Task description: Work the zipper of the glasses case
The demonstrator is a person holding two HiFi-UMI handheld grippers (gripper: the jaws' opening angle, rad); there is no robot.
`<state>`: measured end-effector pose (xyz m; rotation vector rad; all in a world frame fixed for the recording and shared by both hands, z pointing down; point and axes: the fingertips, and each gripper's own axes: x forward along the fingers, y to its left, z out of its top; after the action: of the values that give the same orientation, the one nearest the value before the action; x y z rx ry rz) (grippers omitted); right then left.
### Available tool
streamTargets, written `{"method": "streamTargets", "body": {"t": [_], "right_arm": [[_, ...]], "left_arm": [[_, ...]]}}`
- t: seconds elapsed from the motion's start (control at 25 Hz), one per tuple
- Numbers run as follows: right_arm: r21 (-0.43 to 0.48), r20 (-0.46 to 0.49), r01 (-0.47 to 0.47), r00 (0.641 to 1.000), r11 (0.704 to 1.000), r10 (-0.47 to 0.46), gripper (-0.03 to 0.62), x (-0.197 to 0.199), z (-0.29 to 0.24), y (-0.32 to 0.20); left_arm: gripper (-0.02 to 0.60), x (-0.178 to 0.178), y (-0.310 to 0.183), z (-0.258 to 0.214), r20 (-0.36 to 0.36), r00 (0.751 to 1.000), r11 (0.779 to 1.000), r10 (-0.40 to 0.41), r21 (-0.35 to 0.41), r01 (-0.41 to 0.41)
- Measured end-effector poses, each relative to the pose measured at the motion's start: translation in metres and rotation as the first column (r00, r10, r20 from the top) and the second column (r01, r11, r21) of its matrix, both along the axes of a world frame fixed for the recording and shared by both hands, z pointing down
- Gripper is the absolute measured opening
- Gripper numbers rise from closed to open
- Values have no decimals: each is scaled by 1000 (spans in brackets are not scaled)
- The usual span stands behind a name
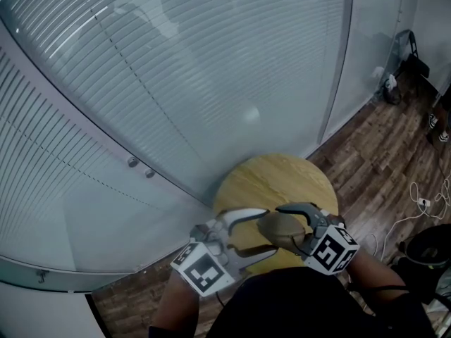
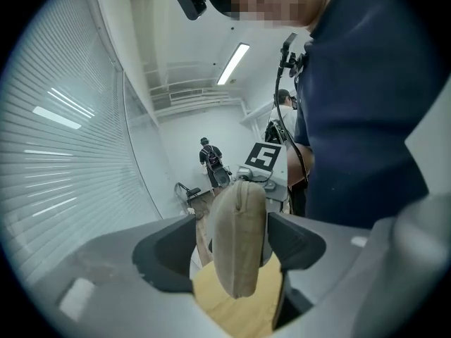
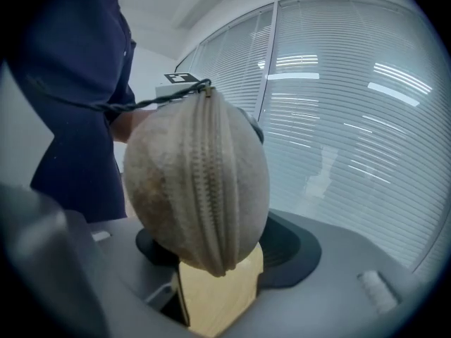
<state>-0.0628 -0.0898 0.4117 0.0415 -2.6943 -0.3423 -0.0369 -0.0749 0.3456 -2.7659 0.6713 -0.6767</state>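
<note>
Glass wall [image 1: 176, 83] with white blinds takes up most of what's in front of you. Tucked against it is the round wooden desk [image 1: 282, 178], and you're working just above its near edge.

Your right gripper [image 3: 222, 251] is doing the carrying. Its fingers [image 3: 292, 248] are closed on the sides of the tan glasses case [image 3: 155, 182], and the case fills the gap between them. It looks lifted clear of the desk rather than resting on it. That grip appears chosen to leave the seam free: the zipper [image 3: 208, 189] runs up the rounded end facing this gripper, untouched and turned away from the pads. As far as that end shows, the teeth are closed.

Your left gripper [image 1: 262, 232] comes in from the opposite side. Its fingers [image 2: 165, 252] are spread wide around the case's other end, with the case standing between them. A clear gap shows on one side, and the pad on the other side sits close without seeming to press. I'd judge it's placed to take hold of that end or find the pull, with the right steadying the case against the tug.

A dark cord [image 3: 151, 104] leads away from the top of the zipper. I can't tell whether it's the pull. If it is, aim there, because a pinch on the fabric would shift the case and leave the slider where it is.
</note>
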Motion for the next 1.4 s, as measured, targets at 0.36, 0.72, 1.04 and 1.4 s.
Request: {"method": "streamTargets", "body": {"t": [0.36, 0.72, 1.04, 1.4], "right_arm": [[-19, 6, 114, 993, 993, -114, 282, -13, -8, 26], [-43, 16, 184, 983, 982, -184, 284, -18, -19, 43], [-92, 134, 185, 976, 978, -172, 298, -12, -34, 41], [-20, 494, 88, 867, 996, -66, 251, 20, -125, 12]], "left_arm": [[319, 19, 14, 13, 17, 992, 991, 123, -46, -122], [321, 34, 24, 9, -30, 984, 982, 178, -52, -179], [305, 24, 16, -28, -172, 972, 987, 158, -11, -162], [305, -45, -35, -10, -186, 959, 969, -212, -167, 181]]}}
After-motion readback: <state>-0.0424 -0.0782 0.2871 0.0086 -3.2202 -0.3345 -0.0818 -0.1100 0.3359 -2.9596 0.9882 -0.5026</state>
